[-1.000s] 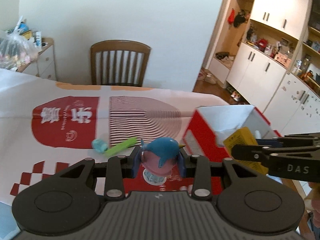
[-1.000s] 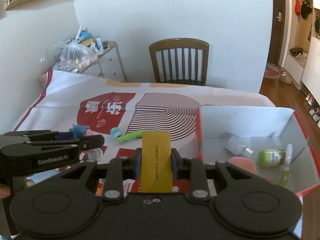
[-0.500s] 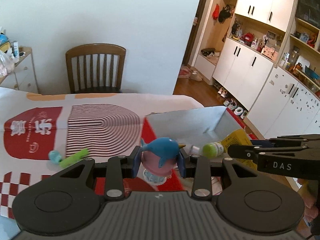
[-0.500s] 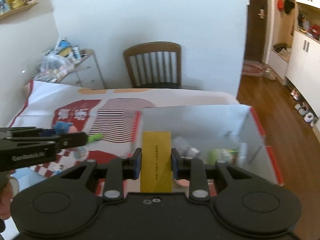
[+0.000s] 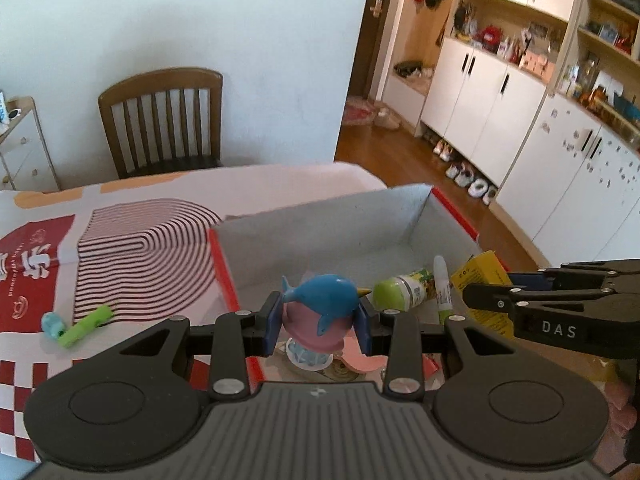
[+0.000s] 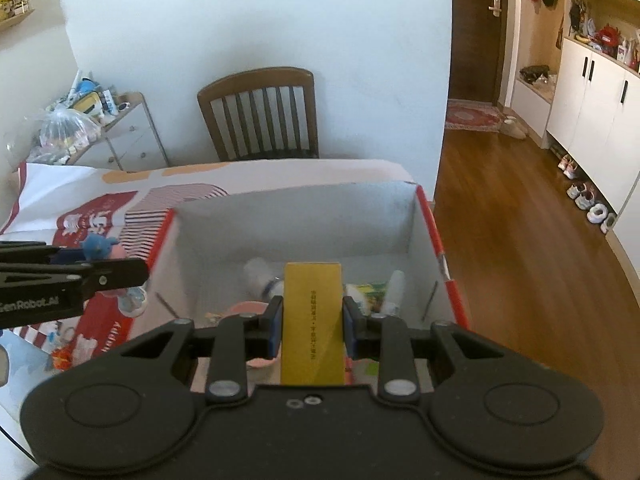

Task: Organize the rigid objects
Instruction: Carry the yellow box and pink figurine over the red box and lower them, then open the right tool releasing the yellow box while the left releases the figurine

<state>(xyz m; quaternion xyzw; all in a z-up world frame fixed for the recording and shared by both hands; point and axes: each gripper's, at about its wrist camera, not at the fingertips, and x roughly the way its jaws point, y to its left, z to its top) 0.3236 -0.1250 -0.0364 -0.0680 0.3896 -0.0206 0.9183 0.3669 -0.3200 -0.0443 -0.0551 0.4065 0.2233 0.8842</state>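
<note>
My left gripper is shut on a blue whale figure with a pink body and a clear base. It hangs over the left rim of a red cardboard box with a grey inside. The right gripper is shut on a flat yellow box, held above the inside of the red box. In the left wrist view the yellow box and the right gripper's arm show at the right. In the box lie a green-capped bottle, a white tube and a pink thing.
On the patterned tablecloth to the left lie a green stick and a small teal thing. A wooden chair stands behind the table. To the right the table ends above a wooden floor with white cabinets.
Both grippers have moved to the right with their loads, from over the tablecloth to over the red box. The green stick has slid towards the left of the left wrist view.
</note>
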